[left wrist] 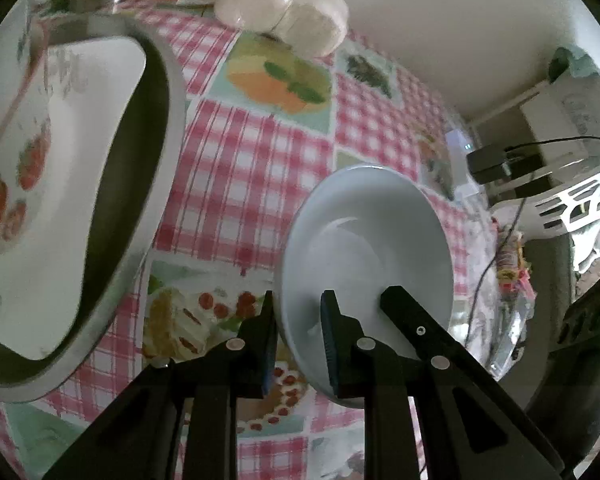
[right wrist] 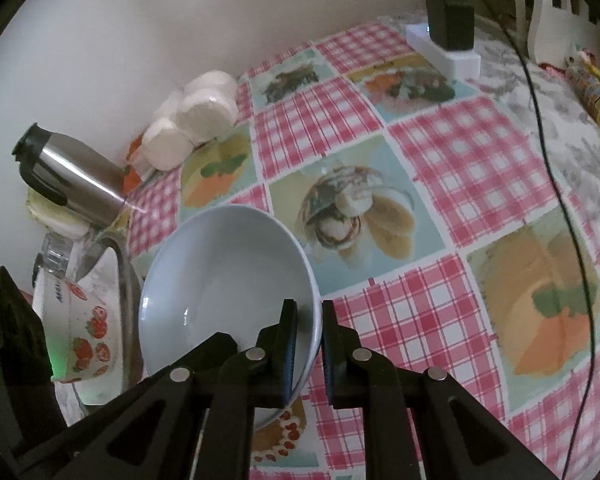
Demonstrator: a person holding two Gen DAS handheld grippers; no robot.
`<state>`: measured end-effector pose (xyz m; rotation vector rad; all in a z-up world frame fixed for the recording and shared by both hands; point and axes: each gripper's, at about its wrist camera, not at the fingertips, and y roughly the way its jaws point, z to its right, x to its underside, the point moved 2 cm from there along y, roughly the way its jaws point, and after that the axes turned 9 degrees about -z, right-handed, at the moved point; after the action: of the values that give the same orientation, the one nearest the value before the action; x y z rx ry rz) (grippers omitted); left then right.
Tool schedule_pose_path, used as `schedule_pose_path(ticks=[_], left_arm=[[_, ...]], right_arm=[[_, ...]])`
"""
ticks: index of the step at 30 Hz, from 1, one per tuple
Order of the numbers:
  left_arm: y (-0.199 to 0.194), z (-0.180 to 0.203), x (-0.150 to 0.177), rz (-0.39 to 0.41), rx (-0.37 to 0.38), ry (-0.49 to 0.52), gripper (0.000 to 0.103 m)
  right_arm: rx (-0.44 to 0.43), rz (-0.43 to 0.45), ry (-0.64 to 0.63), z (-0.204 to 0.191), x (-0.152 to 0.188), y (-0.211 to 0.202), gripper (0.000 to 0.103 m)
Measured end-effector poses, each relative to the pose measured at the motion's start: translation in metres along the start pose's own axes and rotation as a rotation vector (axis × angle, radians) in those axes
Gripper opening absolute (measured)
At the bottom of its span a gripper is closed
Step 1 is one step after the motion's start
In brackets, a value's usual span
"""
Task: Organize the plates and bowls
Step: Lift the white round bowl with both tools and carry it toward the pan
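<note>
A plain white bowl (left wrist: 364, 248) is held tilted above the checked tablecloth, gripped at its rim from two sides. My left gripper (left wrist: 300, 340) is shut on its rim, one finger outside and one inside. My right gripper (right wrist: 310, 344) is shut on the opposite rim of the same bowl (right wrist: 224, 280); its finger also shows inside the bowl in the left wrist view (left wrist: 412, 320). A metal basin (left wrist: 156, 152) at the left holds a white strawberry-patterned dish (left wrist: 60, 152), which also shows in the right wrist view (right wrist: 88, 340).
Wrapped white rolls (right wrist: 196, 116) and a steel thermos (right wrist: 72, 176) lie near the wall. A white power strip with a black charger (right wrist: 448, 32) and its cable (right wrist: 556, 184) run along the table's right side. A white chair (left wrist: 572, 204) stands beyond the table edge.
</note>
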<state>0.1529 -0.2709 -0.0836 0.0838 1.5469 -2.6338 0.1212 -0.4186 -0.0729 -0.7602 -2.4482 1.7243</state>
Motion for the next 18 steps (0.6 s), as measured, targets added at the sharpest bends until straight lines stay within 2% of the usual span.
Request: schedule_pose_path(ticks=[8, 18], left_arm=[[-0.042, 0.016, -0.003, 0.065, 0.054, 0.040, 0.020], [-0.088, 0.025, 0.003, 0.144, 0.099, 0.090, 0.020]], right_arm=[[-0.046, 0.051, 0.014, -0.011, -0.003, -0.041, 0.013], [-0.056, 0.117, -0.016, -0.034, -0.001, -0.084, 0.013]])
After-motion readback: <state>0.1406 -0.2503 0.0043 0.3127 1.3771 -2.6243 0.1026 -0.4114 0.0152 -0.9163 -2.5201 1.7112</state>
